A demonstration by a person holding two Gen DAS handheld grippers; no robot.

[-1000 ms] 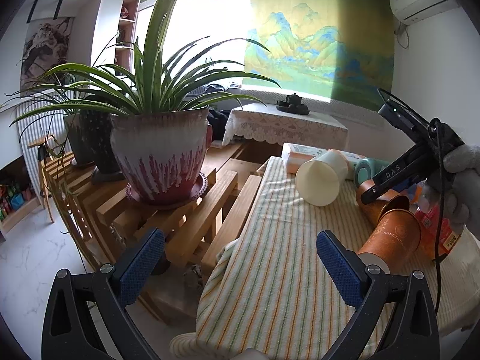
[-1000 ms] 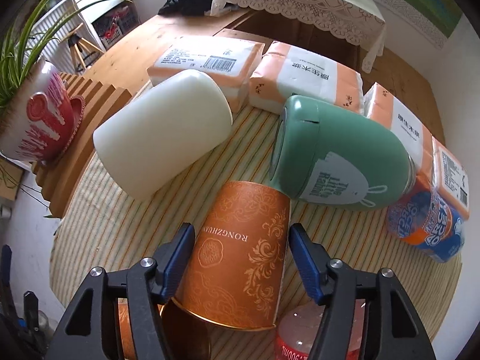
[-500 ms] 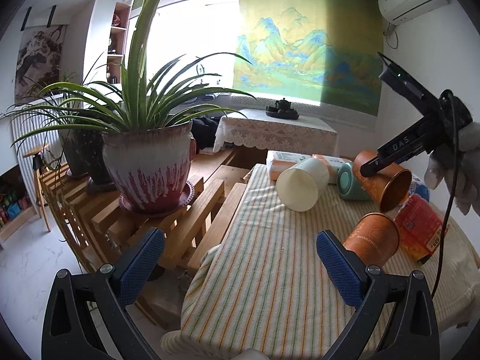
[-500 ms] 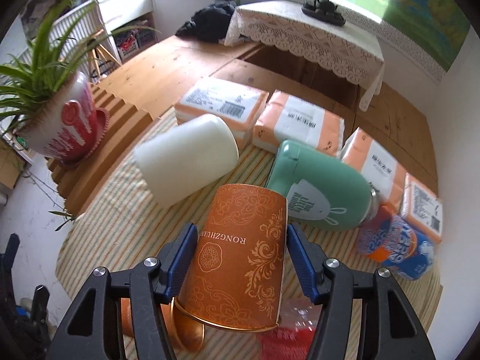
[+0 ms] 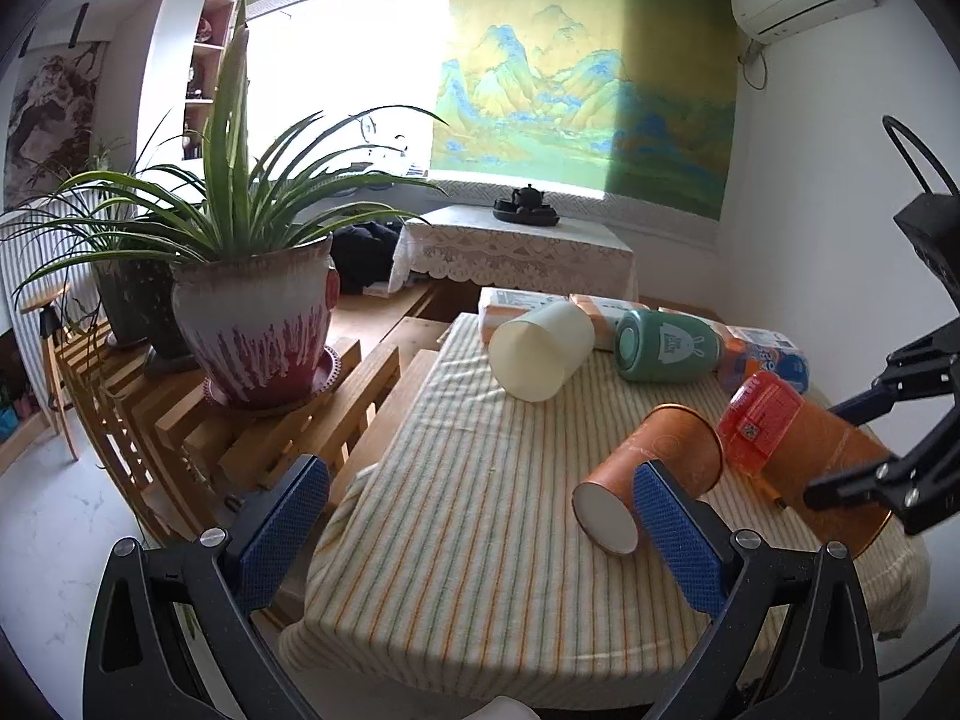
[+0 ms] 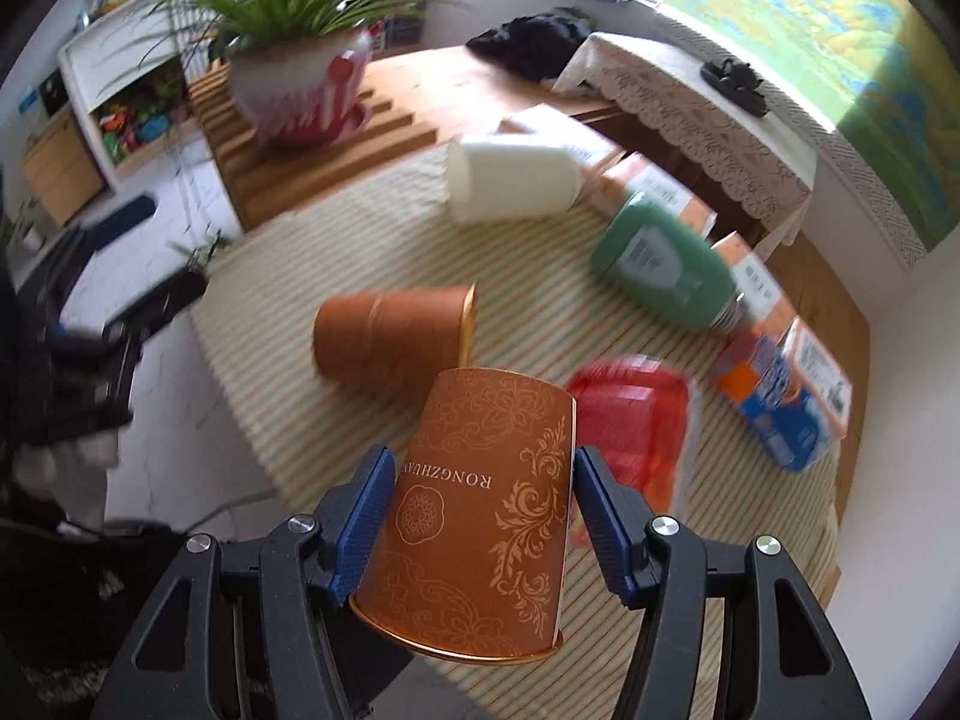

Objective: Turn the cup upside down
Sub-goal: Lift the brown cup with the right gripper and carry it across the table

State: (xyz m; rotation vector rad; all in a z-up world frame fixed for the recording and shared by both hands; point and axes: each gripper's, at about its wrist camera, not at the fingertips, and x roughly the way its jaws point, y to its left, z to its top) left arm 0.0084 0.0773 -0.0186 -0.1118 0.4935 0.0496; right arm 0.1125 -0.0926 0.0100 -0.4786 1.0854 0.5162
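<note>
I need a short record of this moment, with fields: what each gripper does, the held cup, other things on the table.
right gripper: shut on orange patterned cup, held above the table
cup pose: closed base faces away from the camera, open rim near it
left gripper: open, holds nothing
striped tablecloth: second orange cup on its side, cream cup on its side, green bottle lying, red bottle lying

The orange paper cup (image 6: 480,510) with gold scrollwork, tilted with its rim toward the camera, is above the striped tablecloth (image 6: 336,240).
</note>
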